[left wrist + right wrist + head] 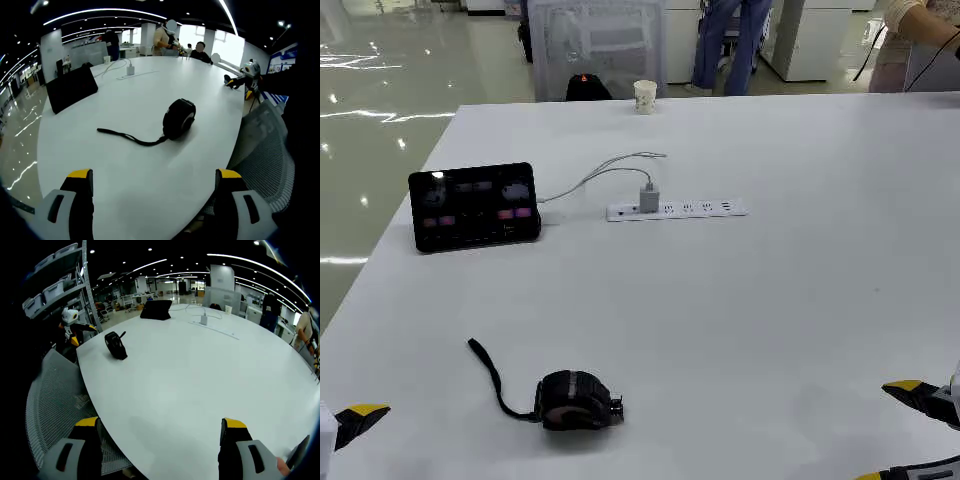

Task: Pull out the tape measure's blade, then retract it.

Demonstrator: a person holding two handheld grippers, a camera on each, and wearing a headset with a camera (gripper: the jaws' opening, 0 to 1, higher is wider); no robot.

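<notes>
The left tool (154,175) and right tool (160,422) both gape wide, grasping nothing. The black round tape measure (575,400) lies untouched at the near left of the white tabletop (750,300). Judging by that, pulling out and retracting both remain. A far white paper cup (645,96) hides its contents.

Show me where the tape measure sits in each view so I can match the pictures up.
Head view: tape measure low, left of centre, its strap trailing up-left.
Left gripper view: tape measure near centre, strap running left.
Right gripper view: tape measure upper left, close to the table edge.
Shared landmark: the white power strip, farther across the table in all three.
</notes>
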